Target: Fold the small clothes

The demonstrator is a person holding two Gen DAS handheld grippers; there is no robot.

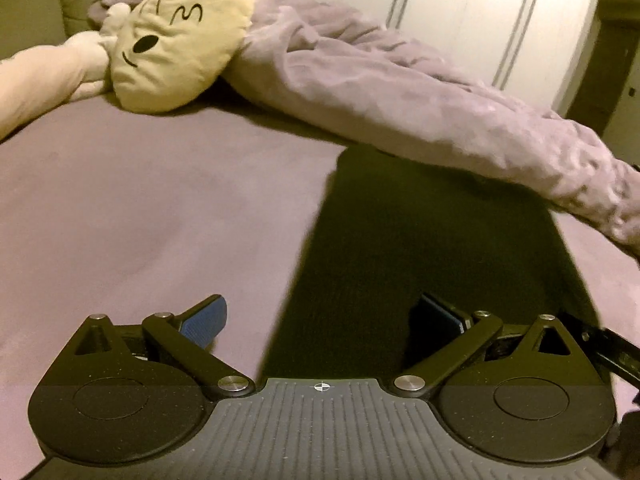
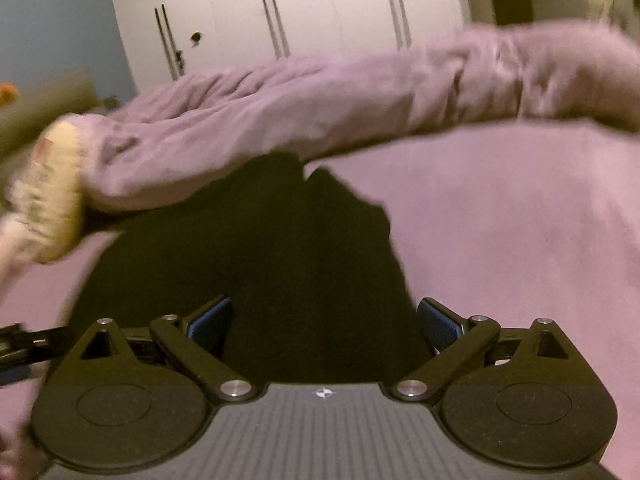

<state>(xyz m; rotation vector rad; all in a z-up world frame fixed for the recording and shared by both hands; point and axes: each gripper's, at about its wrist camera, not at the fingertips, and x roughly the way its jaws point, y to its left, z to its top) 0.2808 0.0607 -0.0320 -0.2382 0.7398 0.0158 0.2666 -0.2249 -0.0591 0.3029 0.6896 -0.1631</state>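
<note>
black gripper (image 1: 322, 322) with blue-padded jaws, silver screws, ribbed grey base.

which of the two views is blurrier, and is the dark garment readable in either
Right wrist view is motion-smeared: the blanket and cushion streak. Left wrist view is sharper; the cushion's face reads clearly. The dark garment is featureless black in both; dim, warm light.

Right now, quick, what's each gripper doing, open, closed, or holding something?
Left gripper: open, holding nothing, above the dark garment.
Right gripper: open, holding nothing, over the same garment.
</note>
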